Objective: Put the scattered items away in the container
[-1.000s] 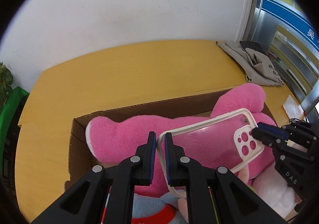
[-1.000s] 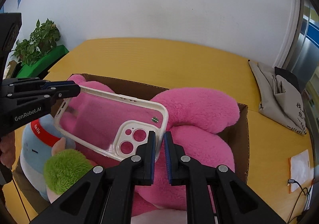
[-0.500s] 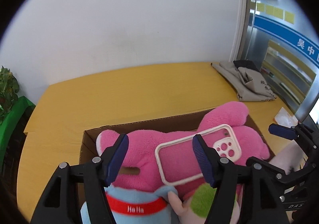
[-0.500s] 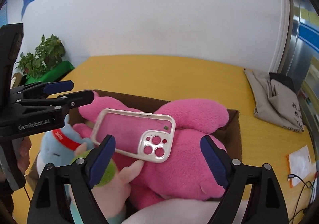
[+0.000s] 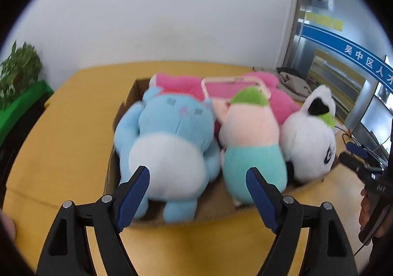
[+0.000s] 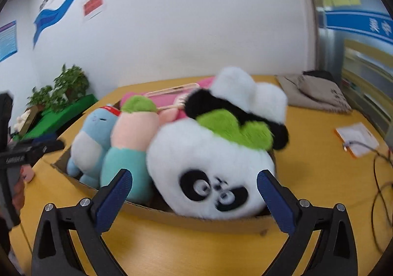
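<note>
Both grippers empty, box packed.
My left gripper point(image 5: 197, 192) and right gripper point(image 6: 194, 192) hang with jaws opening on nothing; the clear pink-backed phone case point(image 5: 233, 88) lies atop plush toys in the brown cardboard box point(image 5: 122, 114). Next, I'd look for strays.

My yellow table point(image 5: 73, 114) meets a white wall point(image 5: 172, 18) at twelve o'clock; a potted plant point(image 6: 66, 87) sits at ten.
</note>
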